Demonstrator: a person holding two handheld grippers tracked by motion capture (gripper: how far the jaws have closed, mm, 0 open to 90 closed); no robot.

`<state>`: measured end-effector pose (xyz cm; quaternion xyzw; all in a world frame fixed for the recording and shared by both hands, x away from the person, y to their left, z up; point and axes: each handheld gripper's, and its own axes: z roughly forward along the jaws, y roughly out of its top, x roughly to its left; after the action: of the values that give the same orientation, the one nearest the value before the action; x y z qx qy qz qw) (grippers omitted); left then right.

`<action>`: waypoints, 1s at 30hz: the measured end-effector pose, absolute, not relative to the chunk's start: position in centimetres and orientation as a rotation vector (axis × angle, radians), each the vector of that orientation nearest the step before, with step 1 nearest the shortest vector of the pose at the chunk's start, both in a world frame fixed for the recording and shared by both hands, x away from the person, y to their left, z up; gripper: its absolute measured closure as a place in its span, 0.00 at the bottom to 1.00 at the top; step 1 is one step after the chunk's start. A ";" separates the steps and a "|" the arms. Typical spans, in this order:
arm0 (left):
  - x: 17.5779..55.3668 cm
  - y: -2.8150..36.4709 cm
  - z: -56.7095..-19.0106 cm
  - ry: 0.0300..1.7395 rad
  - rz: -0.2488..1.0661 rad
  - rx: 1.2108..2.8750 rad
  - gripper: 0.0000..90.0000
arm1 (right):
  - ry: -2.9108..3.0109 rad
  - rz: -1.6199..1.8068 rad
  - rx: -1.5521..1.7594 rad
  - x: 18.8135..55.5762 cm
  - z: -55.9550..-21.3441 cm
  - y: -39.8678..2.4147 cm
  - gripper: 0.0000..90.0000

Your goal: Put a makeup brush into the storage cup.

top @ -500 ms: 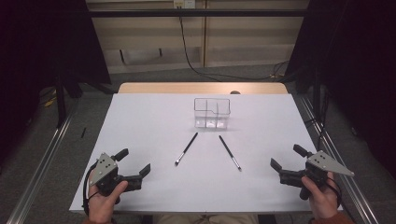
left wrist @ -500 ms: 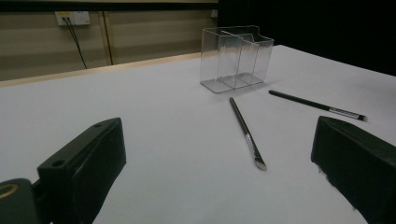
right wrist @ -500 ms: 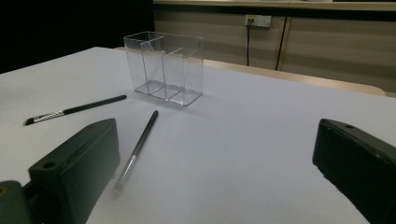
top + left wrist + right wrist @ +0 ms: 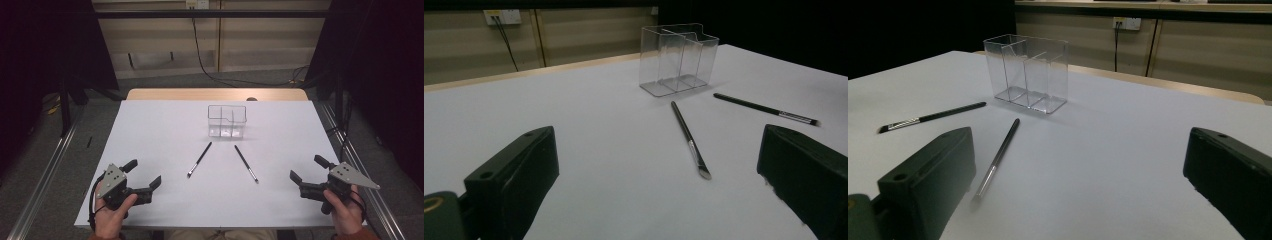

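Clear plastic organizer [image 4: 227, 121] stands on the counter [image 4: 165, 130]; two brushes [image 4: 200, 159] [image 4: 246, 163] lie just before it; left tool [image 4: 145, 175] and right tool [image 4: 306, 170] gape empty, well nearer the person.

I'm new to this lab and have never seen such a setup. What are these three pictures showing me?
A person sits at a white table with a hand-held gripper in each hand: the left gripper and the right gripper. Each is a two-jaw tool.

One picture looks down from above the table. The other two come from small cameras riding on each hand-held gripper, looking out between its black jaws.

On the table stand a clear box with compartments and, in front of it, two thin brushes: the left brush and the right brush.

Both grippers are open and hold nothing.
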<state>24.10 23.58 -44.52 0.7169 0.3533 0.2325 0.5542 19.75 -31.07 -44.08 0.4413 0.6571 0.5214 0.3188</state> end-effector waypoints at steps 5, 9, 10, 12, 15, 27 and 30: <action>23.9 23.4 -44.4 0.824 0.526 1.701 0.04 | 1.726 1.375 1.154 19.5 -43.9 -31.0 0.00; 23.7 23.3 -44.3 0.816 0.540 1.720 0.04 | 1.734 1.387 1.159 19.5 -43.9 -30.8 0.00; 23.7 23.3 -44.3 0.816 0.534 1.716 0.04 | 1.733 1.383 1.156 19.5 -43.9 -30.8 0.00; 23.7 23.2 -44.3 0.817 0.530 1.717 0.04 | 1.738 1.384 1.155 19.6 -43.9 -30.8 0.00; 23.8 23.1 -44.3 0.822 0.528 1.712 0.04 | 1.746 1.386 1.144 19.7 -44.0 -30.7 0.00; 24.5 21.5 -43.5 0.776 0.503 1.734 0.04 | 1.759 1.382 1.139 19.7 -44.0 -30.6 0.00; 24.7 21.1 -43.3 0.766 0.493 1.739 0.04 | 1.758 1.384 1.141 19.7 -44.0 -30.6 0.00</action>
<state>24.72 21.08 -43.34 0.7364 0.3245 0.2089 0.5557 19.70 -30.63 -44.02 0.4318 0.6656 0.5240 0.3097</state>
